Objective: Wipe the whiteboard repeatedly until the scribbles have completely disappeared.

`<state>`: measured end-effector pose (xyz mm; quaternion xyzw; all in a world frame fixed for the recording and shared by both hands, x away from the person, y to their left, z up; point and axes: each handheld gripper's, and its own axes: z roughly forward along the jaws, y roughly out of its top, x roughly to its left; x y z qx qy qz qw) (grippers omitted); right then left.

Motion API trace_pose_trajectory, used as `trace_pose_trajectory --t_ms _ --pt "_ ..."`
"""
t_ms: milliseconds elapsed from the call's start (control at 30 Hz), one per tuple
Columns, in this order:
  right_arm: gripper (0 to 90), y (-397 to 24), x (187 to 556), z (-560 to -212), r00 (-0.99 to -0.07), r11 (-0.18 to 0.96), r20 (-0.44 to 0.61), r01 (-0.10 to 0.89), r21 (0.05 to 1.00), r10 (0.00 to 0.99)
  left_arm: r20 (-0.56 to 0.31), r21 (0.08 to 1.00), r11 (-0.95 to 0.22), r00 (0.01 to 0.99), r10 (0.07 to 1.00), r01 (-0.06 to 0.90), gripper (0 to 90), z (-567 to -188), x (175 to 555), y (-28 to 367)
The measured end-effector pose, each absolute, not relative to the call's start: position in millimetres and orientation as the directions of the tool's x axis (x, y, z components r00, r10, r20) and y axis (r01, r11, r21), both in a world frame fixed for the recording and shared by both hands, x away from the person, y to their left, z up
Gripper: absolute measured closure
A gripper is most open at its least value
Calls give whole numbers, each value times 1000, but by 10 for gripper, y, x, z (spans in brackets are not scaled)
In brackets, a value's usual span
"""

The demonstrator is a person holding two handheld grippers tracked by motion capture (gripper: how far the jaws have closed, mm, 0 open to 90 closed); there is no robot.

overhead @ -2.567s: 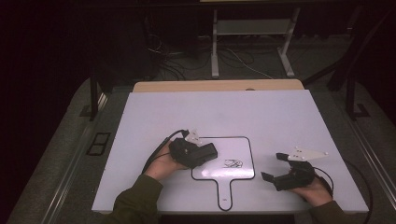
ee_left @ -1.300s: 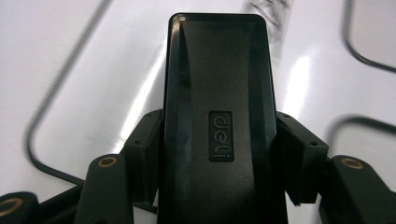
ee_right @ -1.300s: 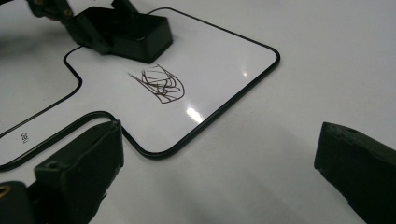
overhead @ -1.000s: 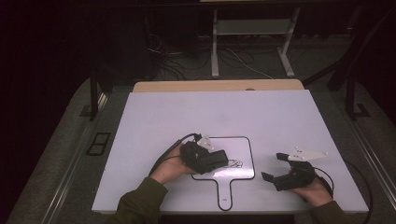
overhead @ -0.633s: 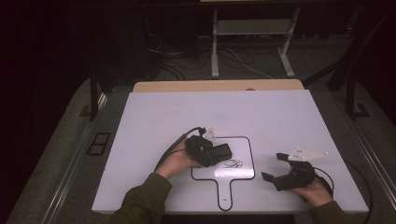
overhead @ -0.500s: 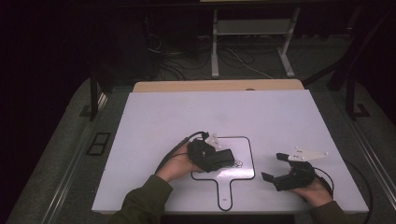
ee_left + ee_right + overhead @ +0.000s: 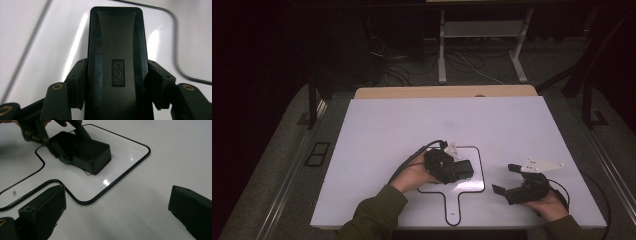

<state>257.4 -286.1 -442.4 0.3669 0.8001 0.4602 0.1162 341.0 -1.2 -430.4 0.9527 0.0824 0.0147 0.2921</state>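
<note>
A white table stands in a dark room, with cables and a metal stand on the floor behind it. On it lies a small whiteboard with a black rim and a short handle. The left gripper has its jaws clamped on a black eraser — a smooth block pinched at both sides and sticking out past the fingertips, flat on the whiteboard. The left gripper view shows an embossed "deli" badge on its top. The right gripper rests off the board — jaws wide apart, nothing between them.
</note>
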Motion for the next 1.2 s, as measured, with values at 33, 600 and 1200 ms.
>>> trace_pose_trajectory --t_ms 33,600,1200 --pt "4 -2859 2574 -4424 -704 308 152 481 821 693 -14 556 -819 987 161 142 392 -4301 3402 -28" --pt "4 -2850 2571 -4425 -705 312 154 484 818 692 -42 578 -796 981 189 179 392 -4325 3559 -108" --pt "4 -2871 2575 -4425 -701 304 155 483 821 696 -34 587 -790 981 191 174 392 -4326 3701 -150"
